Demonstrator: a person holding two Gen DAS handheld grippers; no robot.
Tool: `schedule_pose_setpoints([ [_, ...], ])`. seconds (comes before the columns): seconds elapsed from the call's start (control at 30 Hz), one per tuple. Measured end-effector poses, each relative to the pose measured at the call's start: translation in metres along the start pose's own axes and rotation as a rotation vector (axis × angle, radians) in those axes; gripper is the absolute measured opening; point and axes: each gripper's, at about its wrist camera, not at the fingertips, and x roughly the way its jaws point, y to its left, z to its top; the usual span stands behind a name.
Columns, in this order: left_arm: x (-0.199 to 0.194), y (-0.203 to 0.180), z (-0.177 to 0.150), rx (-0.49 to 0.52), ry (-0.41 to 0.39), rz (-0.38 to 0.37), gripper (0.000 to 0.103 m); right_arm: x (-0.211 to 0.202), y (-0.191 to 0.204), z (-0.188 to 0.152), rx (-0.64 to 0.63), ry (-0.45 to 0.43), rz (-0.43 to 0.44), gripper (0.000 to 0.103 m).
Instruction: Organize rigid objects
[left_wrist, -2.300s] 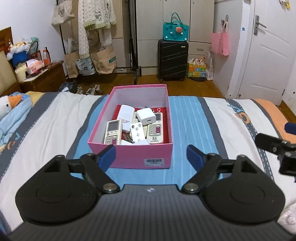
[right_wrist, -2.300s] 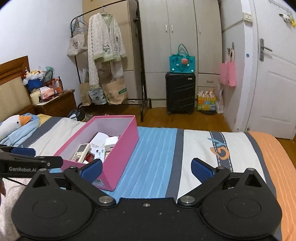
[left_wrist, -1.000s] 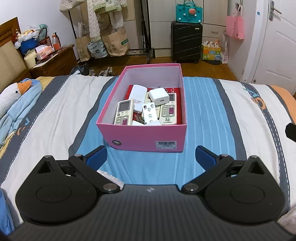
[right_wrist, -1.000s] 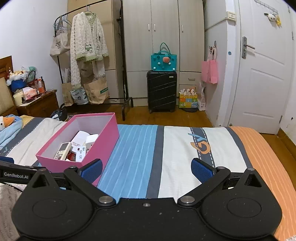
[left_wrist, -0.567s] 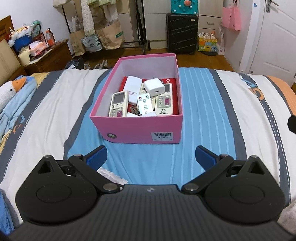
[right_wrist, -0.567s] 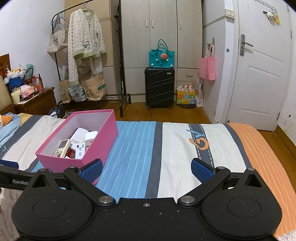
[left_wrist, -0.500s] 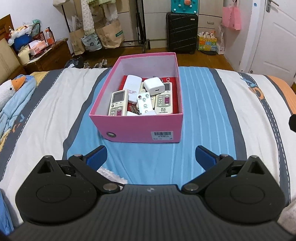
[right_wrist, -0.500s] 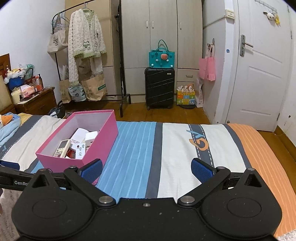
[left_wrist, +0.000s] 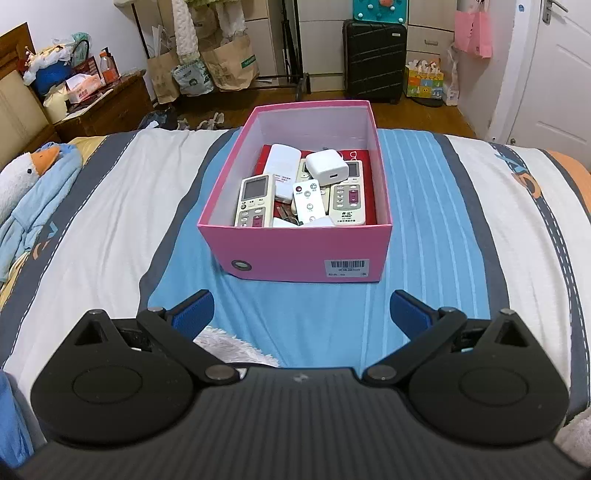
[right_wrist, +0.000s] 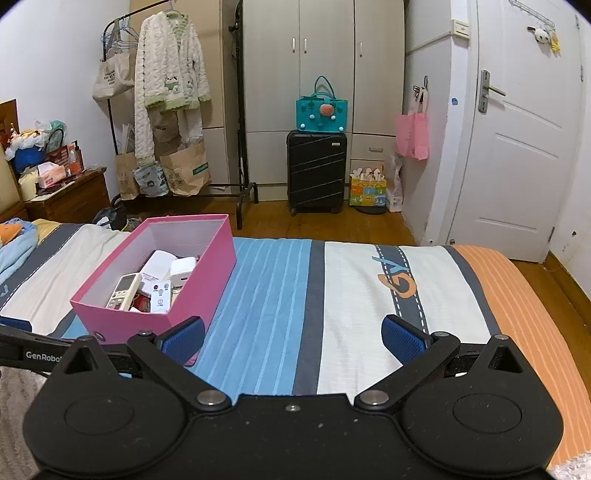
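A pink box (left_wrist: 306, 258) (right_wrist: 207, 273) sits on the striped bedspread. Inside it lie several white remote controls (left_wrist: 255, 199) (right_wrist: 123, 290), a white charger block (left_wrist: 327, 168) (right_wrist: 181, 271) and a small white remote (left_wrist: 309, 201). My left gripper (left_wrist: 300, 310) hangs open just in front of the box's near wall, empty. My right gripper (right_wrist: 293, 338) is open too, empty, to the right of the box over the blue and white stripes. A black piece of the left gripper (right_wrist: 33, 352) shows at the right wrist view's left edge.
A blue duck plush (left_wrist: 33, 184) lies at the bed's left side. White fluffy fabric (left_wrist: 229, 345) sits under the left gripper. Beyond the bed stand a black suitcase (right_wrist: 317, 171), a clothes rack (right_wrist: 170, 92), a wooden nightstand (left_wrist: 99, 107) and a white door (right_wrist: 517, 147).
The left gripper has pulled back and risen since the earliest frame, looking down into the box. The right view has swung right. Over the last half second almost nothing moves.
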Motion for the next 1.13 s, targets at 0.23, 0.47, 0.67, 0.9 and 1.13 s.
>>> schedule_pose_setpoints([
  [0.23, -0.001, 0.001, -0.001, 0.013, -0.004, -0.007, 0.103, 0.001, 0.006, 0.0, -0.012, 0.003, -0.009, 0.103],
  [0.47, 0.001, 0.002, 0.0, 0.018, 0.01, 0.005, 0.103, -0.003, 0.009, -0.001, -0.017, -0.004, -0.009, 0.103],
  [0.67, -0.002, 0.005, 0.0, 0.013, 0.002, 0.018, 0.103, -0.007, 0.014, -0.002, -0.041, -0.012, 0.0, 0.103],
  [0.9, -0.006, -0.001, -0.001, 0.053, -0.025, 0.054, 0.103, -0.008, 0.016, -0.002, -0.044, -0.013, 0.0, 0.103],
  [1.13, -0.007, -0.003, 0.001, 0.061, -0.023, 0.048, 0.103, -0.008, 0.015, -0.002, -0.04, -0.018, 0.004, 0.103],
])
